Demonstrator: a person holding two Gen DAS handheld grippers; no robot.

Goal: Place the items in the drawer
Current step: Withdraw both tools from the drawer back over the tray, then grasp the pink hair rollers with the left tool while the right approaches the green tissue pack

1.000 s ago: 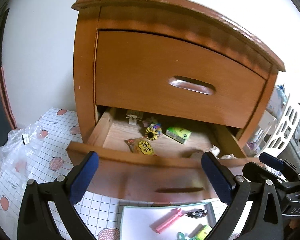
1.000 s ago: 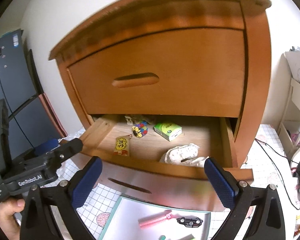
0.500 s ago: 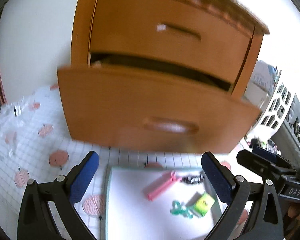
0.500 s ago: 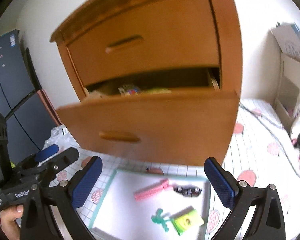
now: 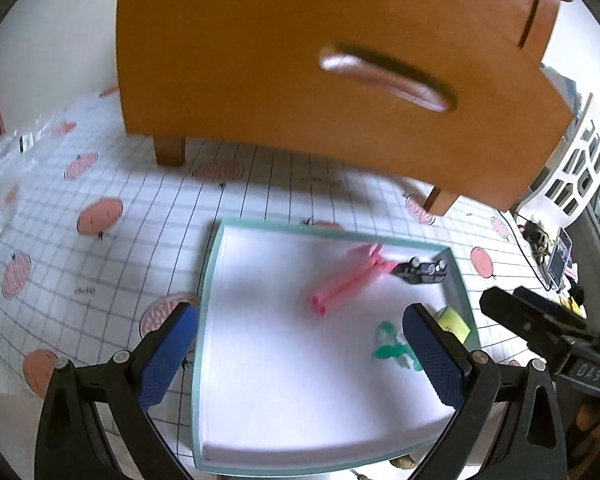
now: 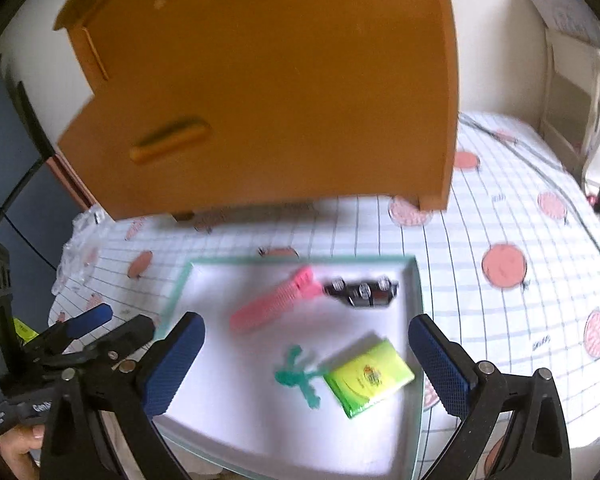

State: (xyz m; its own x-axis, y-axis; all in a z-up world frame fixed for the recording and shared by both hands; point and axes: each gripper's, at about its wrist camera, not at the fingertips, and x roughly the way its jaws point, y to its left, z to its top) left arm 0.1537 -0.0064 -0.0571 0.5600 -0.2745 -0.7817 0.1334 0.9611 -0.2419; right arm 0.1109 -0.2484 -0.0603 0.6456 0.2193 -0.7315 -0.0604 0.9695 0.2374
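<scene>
A white tray with a teal rim [image 5: 210, 280] [image 6: 418, 300] lies on the table in front of the wooden drawer unit. The unit's lower drawer front [image 5: 300, 80] [image 6: 260, 100] juts out over the table, and its inside is hidden. In the tray lie a pink clip [image 5: 352, 284] [image 6: 276, 300], a black toy car [image 5: 422, 270] [image 6: 362, 292], a yellow-green packet [image 5: 454, 322] [image 6: 368, 376] and a teal figure [image 5: 392, 346] [image 6: 300, 372]. My left gripper [image 5: 300, 356] hovers open over the tray's near left part. Above the packet and figure, my right gripper [image 6: 308, 362] is open and holds nothing.
A gridded tablecloth with pink fruit prints [image 5: 100, 208] covers the table. A crumpled clear plastic bag [image 5: 16, 152] lies at the far left. A white lattice shelf [image 5: 580, 168] stands to the right of the unit, and a dark cabinet [image 6: 4, 140] to the left.
Both grippers have tipped down from the open drawer's inside toward the tray. The drawer's contents have dropped out of sight and the tray items now fill the lower view. Both stay open.
</scene>
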